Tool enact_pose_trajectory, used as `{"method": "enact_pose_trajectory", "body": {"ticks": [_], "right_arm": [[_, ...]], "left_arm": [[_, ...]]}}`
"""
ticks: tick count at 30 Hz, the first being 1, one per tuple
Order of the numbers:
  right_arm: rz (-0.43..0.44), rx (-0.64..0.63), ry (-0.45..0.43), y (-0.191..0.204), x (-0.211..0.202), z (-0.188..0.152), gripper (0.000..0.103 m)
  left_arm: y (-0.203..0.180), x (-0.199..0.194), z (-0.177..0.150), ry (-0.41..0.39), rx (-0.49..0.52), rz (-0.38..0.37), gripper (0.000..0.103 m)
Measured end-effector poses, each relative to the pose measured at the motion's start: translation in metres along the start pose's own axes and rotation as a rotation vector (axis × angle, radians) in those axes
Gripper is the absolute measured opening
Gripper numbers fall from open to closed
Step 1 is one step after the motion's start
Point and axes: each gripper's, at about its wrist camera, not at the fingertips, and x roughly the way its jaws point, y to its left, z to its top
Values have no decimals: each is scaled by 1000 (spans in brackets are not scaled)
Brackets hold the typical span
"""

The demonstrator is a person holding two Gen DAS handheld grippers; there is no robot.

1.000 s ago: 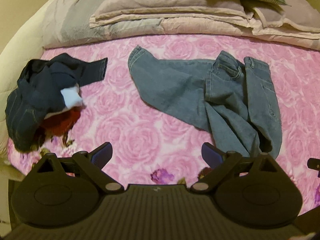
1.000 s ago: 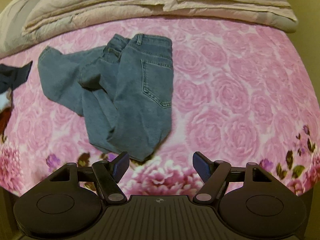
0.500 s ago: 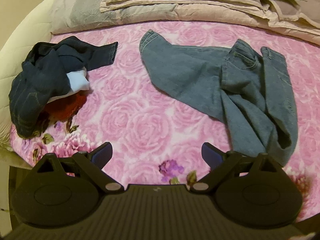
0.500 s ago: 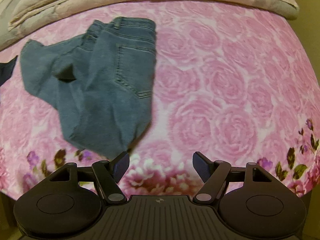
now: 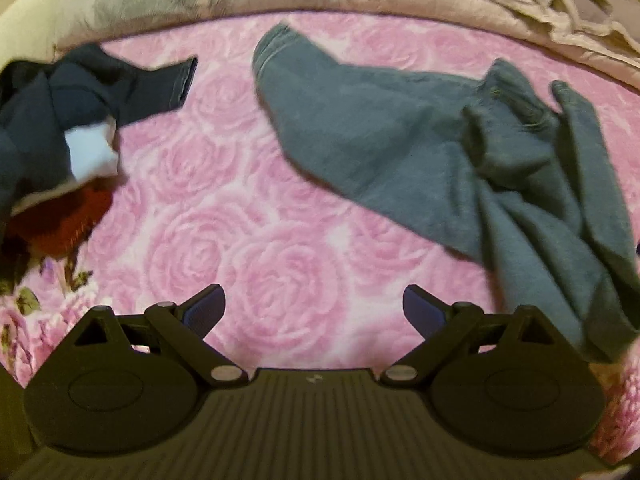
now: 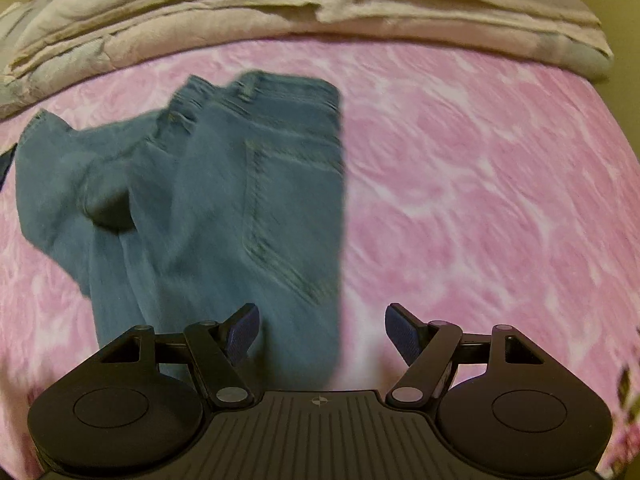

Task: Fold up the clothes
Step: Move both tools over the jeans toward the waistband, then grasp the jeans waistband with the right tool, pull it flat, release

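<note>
Jeans (image 6: 208,208): faded blue denim, crumpled on rose-patterned pink bedspread (image 6: 460,184).

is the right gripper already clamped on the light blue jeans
No, the right gripper has its jaws spread wide, with the edge of the light blue jeans under the gap and neither pad pressing on it.

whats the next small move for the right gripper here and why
Probably lower the right gripper onto the near edge of the blue jeans and close. Its jaws stand open and empty right above that edge, and the jeans lie crumpled on the pink bedspread, unfolded.
</note>
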Motion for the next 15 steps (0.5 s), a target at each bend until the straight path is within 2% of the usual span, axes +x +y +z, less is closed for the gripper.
{"method": "enact_pose_trajectory", "body": {"ticks": [6,11,15], "right_arm": [[27,-105,-104,49,32,53,73],[-30,-187,-137,83,64,90,73],[-93,-235,-109,93,89,107,70]], "left_arm": [[30,21,0,22,-43,19,94],[41,27,1,25,-60,20,94],[46,31,4,33,-70,28,94]]}}
